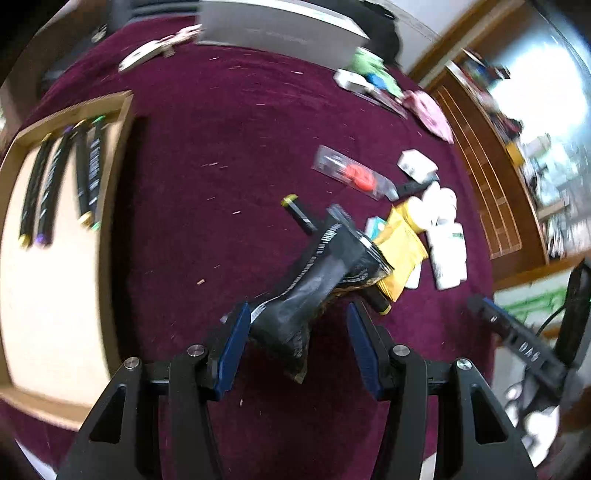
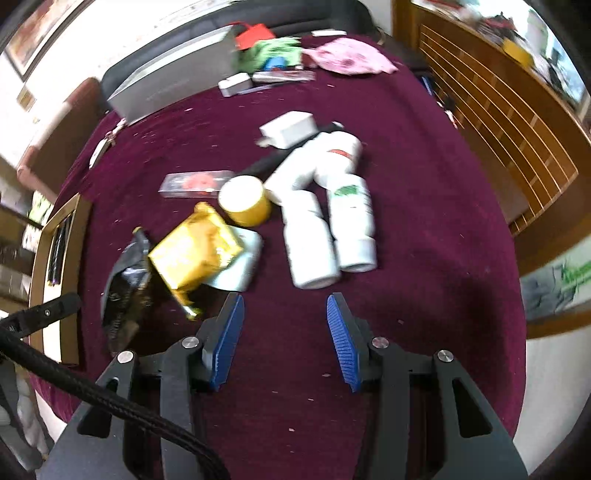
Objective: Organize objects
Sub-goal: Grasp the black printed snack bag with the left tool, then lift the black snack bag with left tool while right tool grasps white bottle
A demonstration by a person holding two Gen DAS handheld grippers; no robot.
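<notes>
My left gripper [image 1: 297,306] hangs open over the maroon cloth. The lower end of a crumpled black pouch [image 1: 317,280] lies between its jaws, against the left pad and clear of the right pad. A black marker with a yellow cap [image 1: 299,214] lies just beyond the pouch. At the left, a wooden tray [image 1: 55,295] holds several black markers [image 1: 55,177]. My right gripper [image 2: 284,297] is open and empty, just short of the white bottles [image 2: 332,229] and a gold pouch [image 2: 195,251]. The black pouch [image 2: 125,280] lies to its left.
On the cloth lie a yellow jar [image 2: 245,201], a clear packet with a red item [image 1: 354,177], a white adapter [image 1: 417,166] and a pale blue packet [image 2: 240,266]. A grey box [image 1: 280,29], pink cloth [image 1: 428,110] and green items [image 2: 273,53] sit at the back. Slatted wooden furniture [image 2: 498,129] stands right.
</notes>
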